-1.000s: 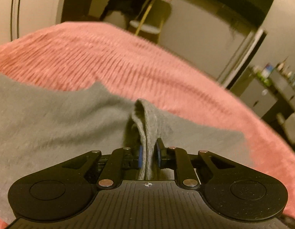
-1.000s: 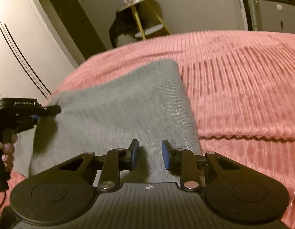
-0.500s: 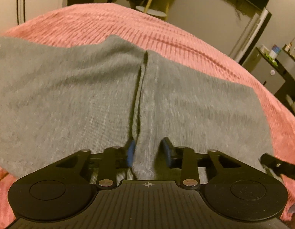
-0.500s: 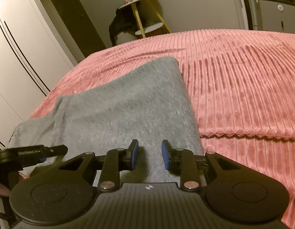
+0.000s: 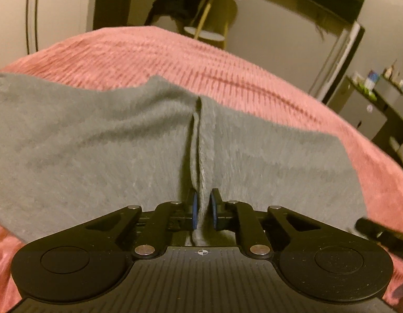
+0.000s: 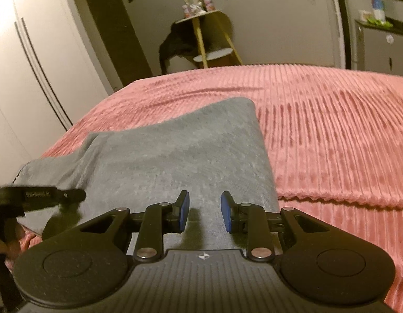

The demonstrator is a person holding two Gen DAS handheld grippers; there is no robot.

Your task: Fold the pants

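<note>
Grey pants (image 5: 97, 143) lie flat on a pink ribbed bedspread (image 5: 175, 60). A narrow ridge of their fabric runs straight away from my left gripper (image 5: 202, 198). The jaws are closing tight on the ridge's near end, and the blue pads pinch it. In the right wrist view the pants (image 6: 175, 156) show a rounded far corner. My right gripper (image 6: 204, 200) hovers open just over their near part with nothing between its pads. The left gripper (image 6: 45, 195) shows at that view's left edge, and a tip of the right gripper (image 5: 379, 232) at the left wrist view's right edge.
The bedspread (image 6: 332, 135) stretches wide to the right, with a scalloped edge (image 6: 345, 198) across it. Beyond the bed stand a yellow-legged side table (image 6: 209, 39) with dark cloth hung on it, white wardrobe doors (image 6: 31, 65), and a cabinet (image 6: 379, 49).
The left gripper let the lifted fold down, spread its jaws, then narrowed them again on the fabric ridge while drawing back. The right gripper rose a little and stayed open.
</note>
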